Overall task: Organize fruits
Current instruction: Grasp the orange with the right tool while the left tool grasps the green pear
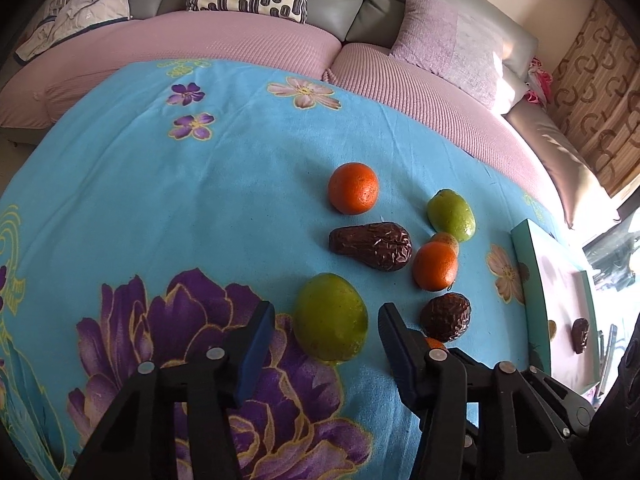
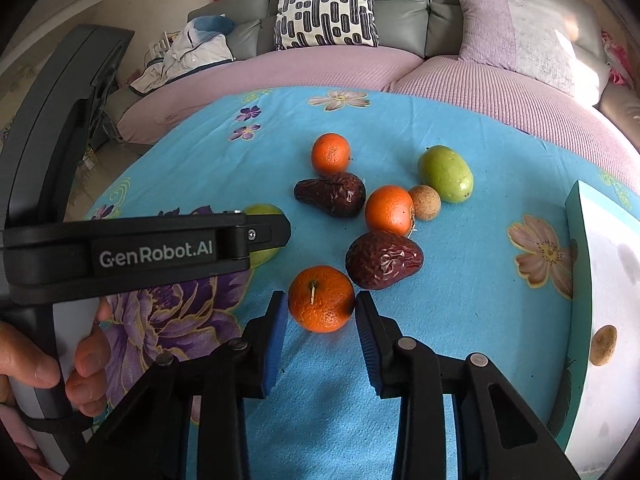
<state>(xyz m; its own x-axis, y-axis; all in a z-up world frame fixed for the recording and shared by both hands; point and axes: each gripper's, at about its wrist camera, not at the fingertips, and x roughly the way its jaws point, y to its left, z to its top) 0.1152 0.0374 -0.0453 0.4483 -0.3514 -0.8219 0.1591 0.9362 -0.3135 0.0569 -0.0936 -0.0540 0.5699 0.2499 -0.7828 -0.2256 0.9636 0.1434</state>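
Several fruits lie on a blue flowered cloth [image 1: 160, 200]. In the left wrist view my left gripper [image 1: 326, 314] is open, its fingers on either side of a green fruit [image 1: 331, 316] without clamping it. In the right wrist view my right gripper [image 2: 321, 300] is open, and a stemmed orange [image 2: 320, 304] sits between its fingertips, close to both pads. Beyond it lie a wrinkled brown fruit [image 2: 384, 260], another orange [image 2: 389, 210], a small tan fruit [image 2: 425, 202], a second brown fruit [image 2: 332, 198], a far orange [image 2: 330, 153] and a second green fruit [image 2: 445, 174].
A teal-rimmed white box [image 2: 600, 240] stands at the cloth's right edge with a tan fruit [image 2: 603, 344] in it; the left wrist view shows a brown fruit [image 1: 580, 334] there. A hand [image 2: 40, 368] holds the left gripper's body [image 2: 160, 248] at left. A sofa with cushions [image 2: 328, 8] runs behind.
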